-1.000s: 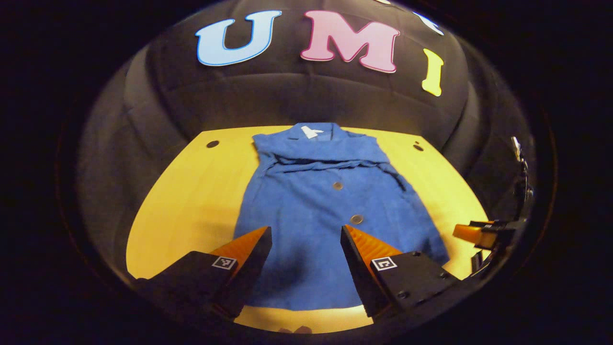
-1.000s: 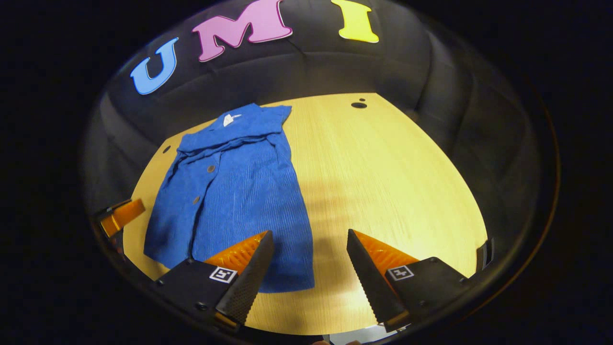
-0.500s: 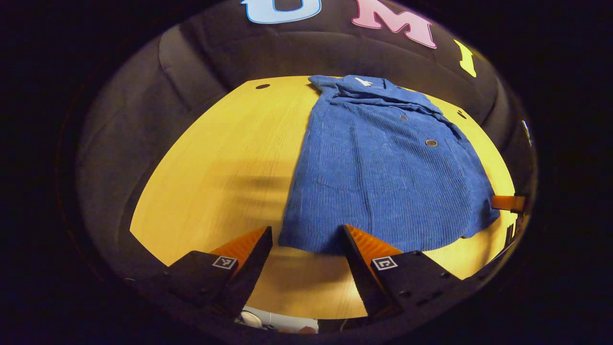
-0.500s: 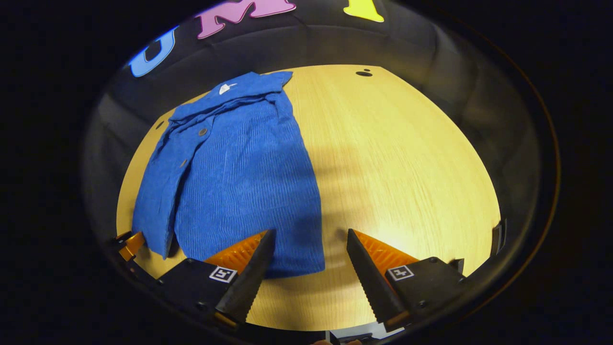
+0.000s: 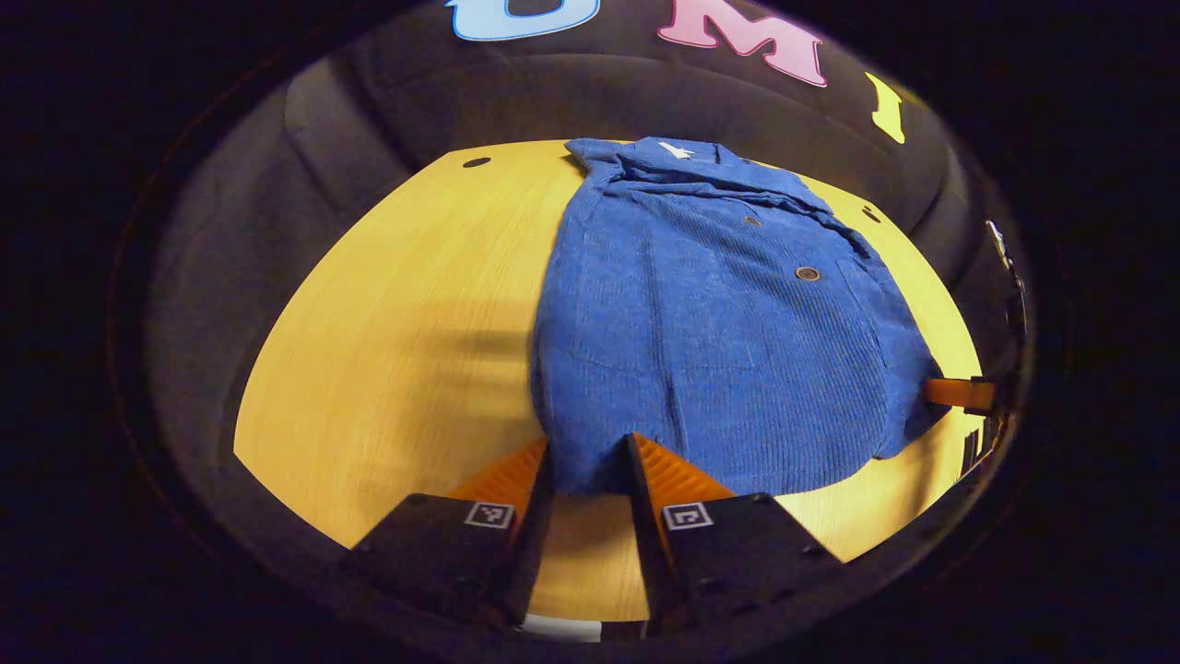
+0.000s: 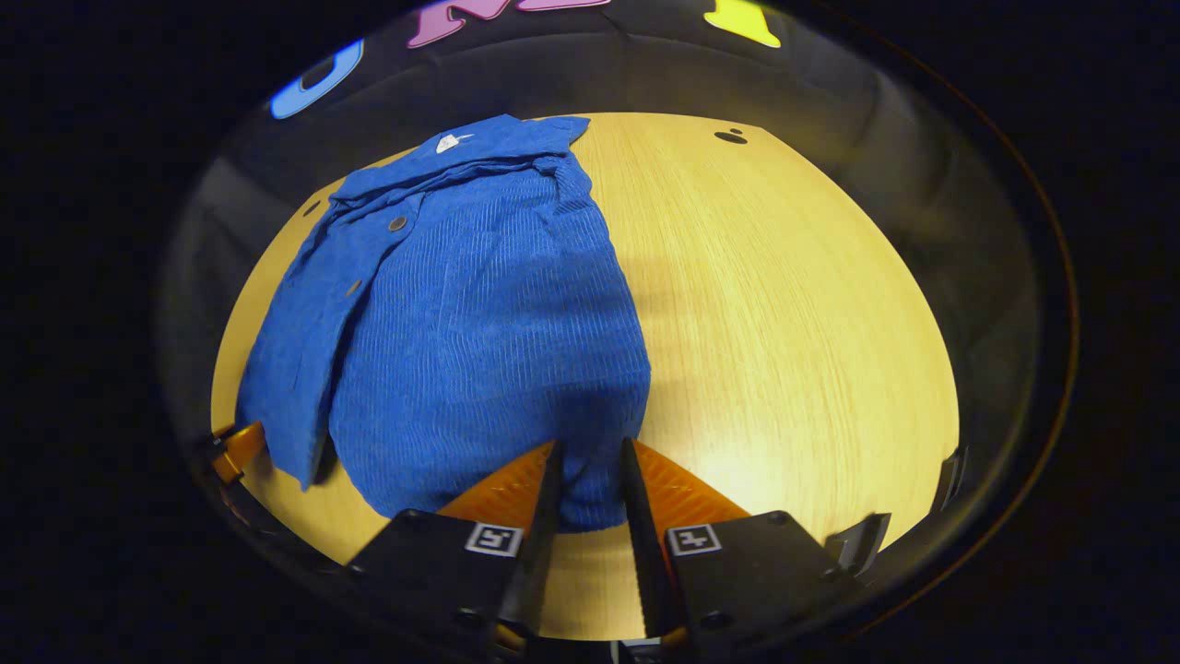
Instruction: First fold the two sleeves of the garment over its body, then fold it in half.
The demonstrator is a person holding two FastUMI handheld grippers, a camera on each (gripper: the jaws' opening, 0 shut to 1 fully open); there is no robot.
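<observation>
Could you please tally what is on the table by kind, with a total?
Shirt: 1
Shirt buttons in the left gripper view: 2, the nearer at
Table: 1
Grippers: 2, left gripper and right gripper, each at a bottom corner of the shirt
Total: 6

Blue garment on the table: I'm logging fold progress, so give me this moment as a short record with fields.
garment: blue corduroy shirt, buttons up, flat on wooden table
sleeves: already folded over the body
collar: at the far end of the table
left claw: fingers narrowed around the near hem's left corner, contact unclear
right claw: fingers narrowed around the near hem's right corner, contact unclear
stage: half fold not yet done
</observation>
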